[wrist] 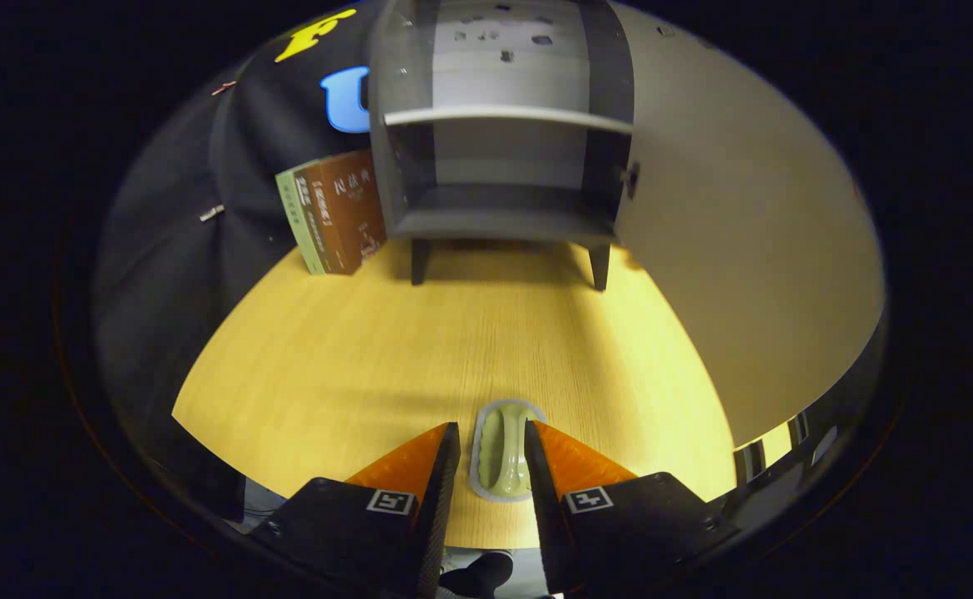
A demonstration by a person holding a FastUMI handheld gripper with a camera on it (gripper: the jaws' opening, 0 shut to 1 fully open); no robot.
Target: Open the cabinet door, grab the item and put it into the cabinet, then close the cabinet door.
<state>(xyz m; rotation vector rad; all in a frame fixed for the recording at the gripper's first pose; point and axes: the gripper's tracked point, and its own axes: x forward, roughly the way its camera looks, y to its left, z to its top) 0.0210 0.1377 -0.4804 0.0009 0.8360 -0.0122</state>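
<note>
Your gripper (491,453) has two wedge-shaped fingers (407,466) with ribbed faces, rising from dark matte blocks. Each block carries a small square black-and-white marker, and a round screw sits on the block just outward of each marker.

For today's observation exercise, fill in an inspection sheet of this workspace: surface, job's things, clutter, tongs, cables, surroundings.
Surface: light wood-grain tabletop, bare ahead of the tongs up to the cabinet.
Job's things: small grey cabinet on dark legs, standing at the far side of the tabletop, its pale door swung wide open, one shelf inside, both compartments bare; pale green oblong item with a grey rim lying flat on the tabletop.
Clutter: brown and green book leaning against the cabinet's side.
Tongs: tongs open, straddling the green item; whether either finger touches it cannot be told.
Cables: nothing seen.
Surroundings: black cloth booth wall behind the cabinet.
</note>
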